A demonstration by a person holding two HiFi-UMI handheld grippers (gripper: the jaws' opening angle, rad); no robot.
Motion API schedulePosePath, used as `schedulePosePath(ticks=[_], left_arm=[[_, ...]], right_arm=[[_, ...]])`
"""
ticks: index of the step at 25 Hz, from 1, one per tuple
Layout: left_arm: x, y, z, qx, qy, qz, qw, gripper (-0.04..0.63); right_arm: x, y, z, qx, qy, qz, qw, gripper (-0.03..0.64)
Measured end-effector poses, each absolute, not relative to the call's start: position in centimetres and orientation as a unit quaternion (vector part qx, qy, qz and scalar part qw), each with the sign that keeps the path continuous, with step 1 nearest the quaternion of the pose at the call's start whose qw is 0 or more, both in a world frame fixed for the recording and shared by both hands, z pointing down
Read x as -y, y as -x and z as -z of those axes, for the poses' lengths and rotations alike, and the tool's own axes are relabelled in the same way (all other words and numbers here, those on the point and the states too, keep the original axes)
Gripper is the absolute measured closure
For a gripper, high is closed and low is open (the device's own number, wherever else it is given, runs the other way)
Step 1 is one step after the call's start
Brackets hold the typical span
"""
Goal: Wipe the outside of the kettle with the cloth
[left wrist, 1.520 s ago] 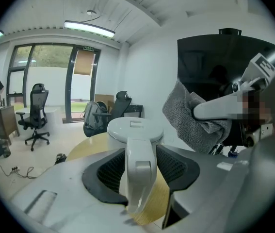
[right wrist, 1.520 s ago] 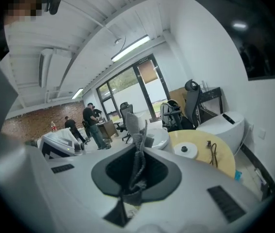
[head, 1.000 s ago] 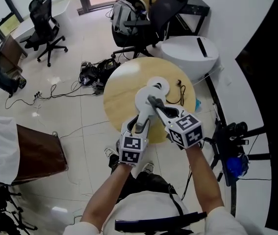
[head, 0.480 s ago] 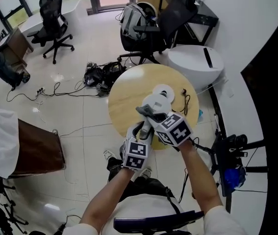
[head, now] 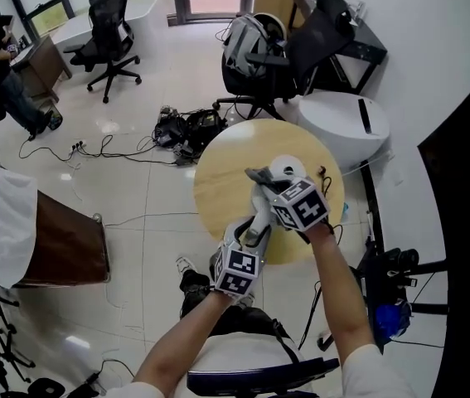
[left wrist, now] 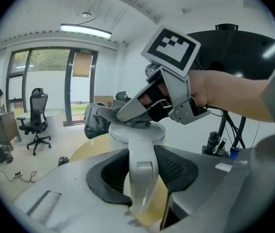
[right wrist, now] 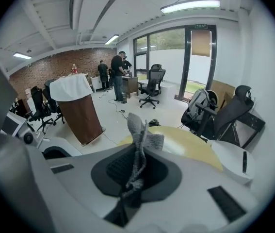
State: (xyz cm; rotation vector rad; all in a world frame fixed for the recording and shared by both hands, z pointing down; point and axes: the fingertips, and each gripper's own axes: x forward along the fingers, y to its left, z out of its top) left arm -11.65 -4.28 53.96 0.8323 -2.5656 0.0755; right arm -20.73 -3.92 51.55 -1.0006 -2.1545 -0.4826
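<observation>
A white kettle (head: 285, 169) stands on the round wooden table (head: 218, 181). My left gripper (head: 254, 232) is shut on its white handle (left wrist: 141, 171), which sits between the two dark pads. The kettle's rounded top (left wrist: 137, 133) rises just beyond the handle. My right gripper (head: 259, 177) is shut on a grey cloth (right wrist: 137, 149) and hangs over the kettle's top. In the left gripper view the cloth (left wrist: 109, 113) lies bunched against the top of the kettle under the right gripper's fingers (left wrist: 135, 107).
A black cable (head: 324, 175) lies on the table's right side. Behind the table are a white round unit (head: 346, 114), a backpack on a chair (head: 251, 48) and cables on the floor (head: 181, 127). A tripod (head: 388, 268) stands at the right, a brown lectern (head: 60, 251) at the left.
My right gripper has swung with the cloth from the kettle's right side up and over its top, sinking a little. The left gripper keeps the same hold on the handle.
</observation>
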Motion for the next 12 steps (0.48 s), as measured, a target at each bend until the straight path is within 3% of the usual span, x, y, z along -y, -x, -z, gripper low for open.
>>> schedulePosePath(ticks=[12], left_arm=[[3.6,11.7,-53.8,0.925,-0.306,-0.023,0.223,0.428]], right_arm=[[11.2,20.0,-51.1,0.878,0.305,0.135,0.343,0.586]])
